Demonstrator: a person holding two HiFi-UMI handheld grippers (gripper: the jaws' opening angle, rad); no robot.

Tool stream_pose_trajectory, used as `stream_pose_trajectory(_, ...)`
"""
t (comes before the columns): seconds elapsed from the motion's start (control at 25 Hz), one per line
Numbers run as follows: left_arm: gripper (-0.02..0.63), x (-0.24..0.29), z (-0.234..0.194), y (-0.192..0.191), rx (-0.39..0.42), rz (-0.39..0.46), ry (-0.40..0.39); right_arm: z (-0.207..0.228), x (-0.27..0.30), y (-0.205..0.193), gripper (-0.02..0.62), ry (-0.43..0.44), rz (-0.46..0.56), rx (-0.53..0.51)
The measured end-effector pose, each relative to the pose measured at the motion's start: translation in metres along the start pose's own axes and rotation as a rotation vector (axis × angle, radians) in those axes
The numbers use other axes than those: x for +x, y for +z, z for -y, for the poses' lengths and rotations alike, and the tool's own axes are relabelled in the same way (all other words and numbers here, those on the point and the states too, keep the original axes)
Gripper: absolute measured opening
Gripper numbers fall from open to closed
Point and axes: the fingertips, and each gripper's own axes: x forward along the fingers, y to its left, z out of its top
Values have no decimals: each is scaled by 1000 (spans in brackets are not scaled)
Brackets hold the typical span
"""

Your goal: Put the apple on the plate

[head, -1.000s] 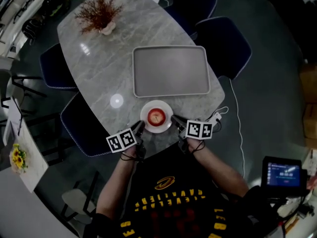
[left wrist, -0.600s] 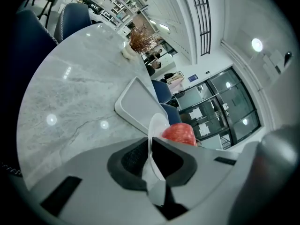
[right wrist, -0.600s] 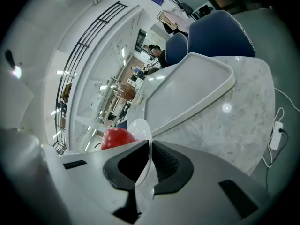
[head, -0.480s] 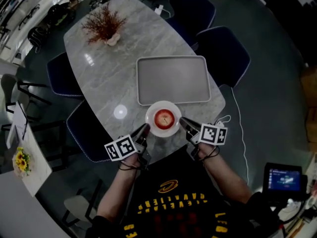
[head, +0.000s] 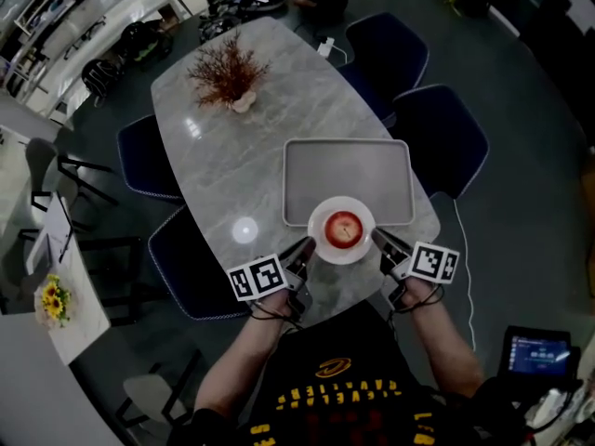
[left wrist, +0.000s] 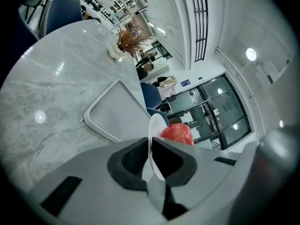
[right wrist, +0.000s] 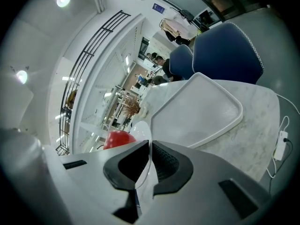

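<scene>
A red apple [head: 344, 228] lies in the middle of a white plate [head: 323, 242], which is held up above the near end of the marble table. My left gripper [head: 308, 247] is shut on the plate's left rim [left wrist: 151, 139], and the apple [left wrist: 178, 132] shows just past its jaws. My right gripper [head: 377, 237] is shut on the plate's right rim [right wrist: 148, 161], with the apple [right wrist: 118, 138] beyond. The plate's far edge overlaps the grey tray [head: 349, 170] in the head view.
The grey tray [left wrist: 117, 114] is empty on the marble table [head: 223, 156]. A vase of dried red twigs [head: 228, 72] stands at the far end. Dark blue chairs [head: 446, 137] ring the table. A white cable [right wrist: 280, 142] hangs off the table's right edge.
Both grippers have lifted the plate with the apple off the table and carried it a little toward the tray. The head view has shifted, so the table sits lower and further right.
</scene>
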Motion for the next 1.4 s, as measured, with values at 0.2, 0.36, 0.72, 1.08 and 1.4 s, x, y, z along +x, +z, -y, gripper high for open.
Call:
stream_pose_trajectory(0.2, 29, 18, 5, 19, -6, -1, -16, 1, 8, 24, 32, 6, 19, -9)
stream_pose_trajectory(0.36, 28, 25, 7, 31, 0, -1, -18, 0, 11, 27, 32, -12, 24, 46)
stream_pose_trajectory(0.72, 28, 33, 1, 40, -17, -8, -8, 5, 20, 31, 32, -21, 20, 21)
stream_pose_trajectory(1.08, 26, 75, -16, 66, -31, -23, 24, 28, 52, 63, 32, -40, -4, 39)
stream_pose_trajectory(1.4, 26, 133, -45, 77, -46, -54, 76, 75, 88, 97, 32, -51, -44, 41)
